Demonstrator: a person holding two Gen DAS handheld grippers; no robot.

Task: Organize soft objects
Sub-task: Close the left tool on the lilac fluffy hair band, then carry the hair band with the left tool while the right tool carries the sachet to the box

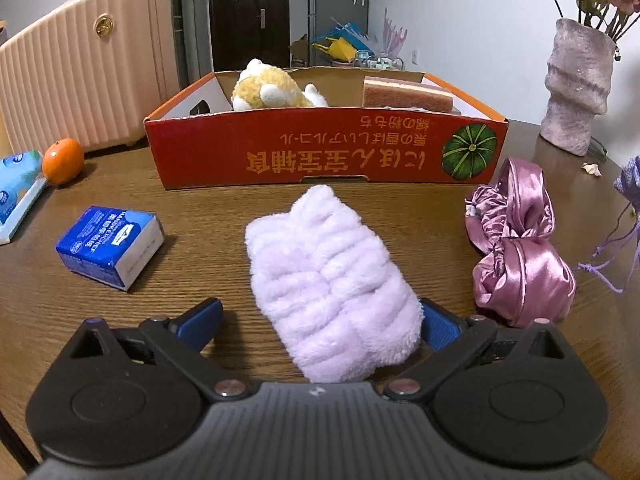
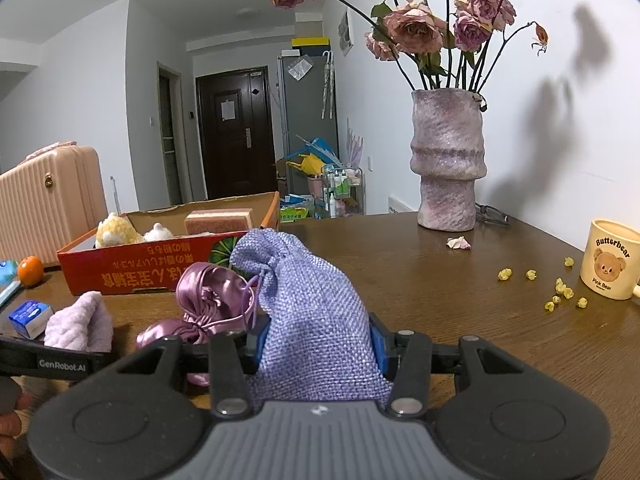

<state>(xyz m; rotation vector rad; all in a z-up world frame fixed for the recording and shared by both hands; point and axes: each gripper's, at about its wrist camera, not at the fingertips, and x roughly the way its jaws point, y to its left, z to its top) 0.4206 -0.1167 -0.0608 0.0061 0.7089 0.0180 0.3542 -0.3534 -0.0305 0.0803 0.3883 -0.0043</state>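
Right tongs [image 2: 320, 344] are gripping the lavender pouch [image 2: 312, 304] short of the red box [image 1: 320, 148]; left tongs [image 1: 320, 320] are gaping around the fluffy cloth [image 1: 324, 276], needing closing next.

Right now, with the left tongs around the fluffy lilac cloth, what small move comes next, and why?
Probably close the left tongs on the fluffy lilac cloth. It lies on the table between the open blue pads, apparently ungripped, with the red box just ahead.
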